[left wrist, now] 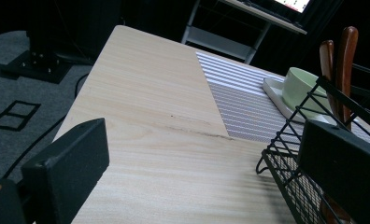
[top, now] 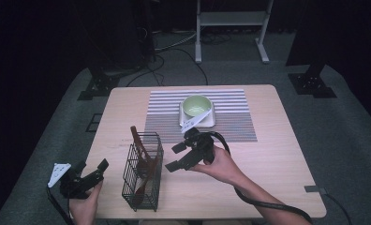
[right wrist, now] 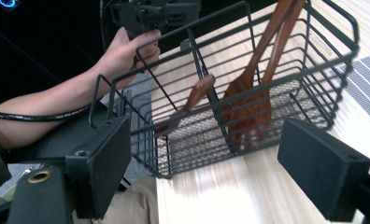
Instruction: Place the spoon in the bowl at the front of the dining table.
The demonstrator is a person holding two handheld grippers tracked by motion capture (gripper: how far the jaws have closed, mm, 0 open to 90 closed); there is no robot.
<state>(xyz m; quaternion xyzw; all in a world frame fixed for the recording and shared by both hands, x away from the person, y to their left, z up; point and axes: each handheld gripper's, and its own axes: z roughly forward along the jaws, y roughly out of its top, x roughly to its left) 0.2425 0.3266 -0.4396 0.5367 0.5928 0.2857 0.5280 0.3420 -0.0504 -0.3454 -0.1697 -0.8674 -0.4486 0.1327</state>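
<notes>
From above, a black wire basket [top: 143, 176] stands on the pale surface [top: 277, 154], wooden utensils [top: 144, 157] upright inside; the right hand-held gripper [top: 174, 157] hangs beside it, jaws spread, empty. Left gripper view: the left hand-held gripper [left wrist: 197, 175] is spread, idle, basket just beside it. Right gripper view: three utensils, I think, already sit inside, so the loading looks largely done.
</notes>
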